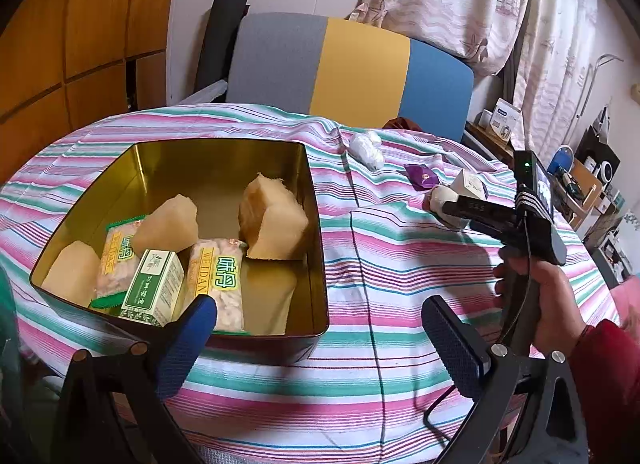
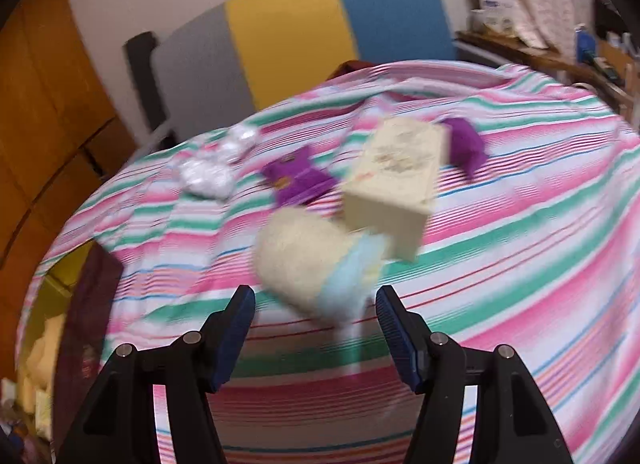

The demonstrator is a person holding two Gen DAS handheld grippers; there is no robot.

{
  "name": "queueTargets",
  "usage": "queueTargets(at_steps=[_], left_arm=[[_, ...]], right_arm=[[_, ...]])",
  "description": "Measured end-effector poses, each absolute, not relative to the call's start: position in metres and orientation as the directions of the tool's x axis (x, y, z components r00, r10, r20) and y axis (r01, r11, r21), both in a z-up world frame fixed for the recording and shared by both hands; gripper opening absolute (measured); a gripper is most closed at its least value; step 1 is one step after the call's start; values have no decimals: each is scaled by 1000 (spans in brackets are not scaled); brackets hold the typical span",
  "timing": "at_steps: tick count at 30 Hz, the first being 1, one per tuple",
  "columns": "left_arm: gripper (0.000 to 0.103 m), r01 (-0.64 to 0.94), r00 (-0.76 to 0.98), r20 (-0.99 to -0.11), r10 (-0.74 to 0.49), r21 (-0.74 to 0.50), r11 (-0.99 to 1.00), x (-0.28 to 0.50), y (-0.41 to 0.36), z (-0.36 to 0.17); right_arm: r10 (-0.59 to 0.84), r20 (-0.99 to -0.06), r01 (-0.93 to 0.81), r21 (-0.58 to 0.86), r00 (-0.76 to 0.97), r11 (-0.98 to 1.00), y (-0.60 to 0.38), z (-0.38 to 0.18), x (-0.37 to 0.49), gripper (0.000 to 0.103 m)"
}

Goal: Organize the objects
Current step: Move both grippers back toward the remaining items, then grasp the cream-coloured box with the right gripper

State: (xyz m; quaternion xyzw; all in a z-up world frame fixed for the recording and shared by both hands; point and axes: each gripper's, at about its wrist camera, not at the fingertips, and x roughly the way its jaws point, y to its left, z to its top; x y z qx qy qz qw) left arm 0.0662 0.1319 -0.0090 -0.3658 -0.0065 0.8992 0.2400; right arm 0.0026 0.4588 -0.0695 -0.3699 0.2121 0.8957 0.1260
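Snacks and small boxes lie split between a gold-lined tin (image 1: pixel 224 160) and the striped tablecloth (image 1: pixel 400 272) of a round table. Inside the tin, seen from your left wrist, sit three pale wrapped blocks (image 1: pixel 272 220), two packets printed WEIDAN (image 1: pixel 222 276) and a green-and-white carton (image 1: pixel 154 288) leaning among them. Your left gripper (image 1: pixel 320 328) hovers over the tin's near right corner, its blue-padded fingers (image 1: pixel 188 340) spread wide with nothing between them. Further right on the cloth, well apart from the tin, lie a crumpled white wrapper (image 1: pixel 368 148), a purple packet (image 1: pixel 420 176), a cream box (image 2: pixel 396 184) and a pale roll with a light blue band (image 2: pixel 316 264). Your right gripper (image 2: pixel 316 328) points down at that roll, jaws parted on either side of its near end; the right-wrist view is blurred, and the pads do not appear to press on it. A second purple packet (image 2: pixel 466 144) lies just behind the cream box. From the left wrist, your right hand (image 1: pixel 548 300) in a red sleeve grips the tool's handle. A grey, yellow and blue chair back (image 1: pixel 352 68) stands beyond the table.
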Motion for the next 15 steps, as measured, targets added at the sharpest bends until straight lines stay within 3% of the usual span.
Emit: queueTargets(at_steps=[5,10,12,15], left_arm=[[103,-422,-614,-657,438,-196,-885,64,137,-9],[103,-418,-611,-657,441,-205,-885,63,141,-11],[103,-418,-607,-660,442,-207,-885,63,142,-13],[103,-414,-601,-665,443,-216,-885,64,142,-14]], right_arm=[[-97,-645,-231,406,-758,-884,434,-65,15,66],[192,-567,-432,324,-801,-842,462,-35,38,69],[287,-581,-516,277,-761,-810,476,-27,30,72],[307,-630,-573,271,-713,-774,494,-29,7,72]])
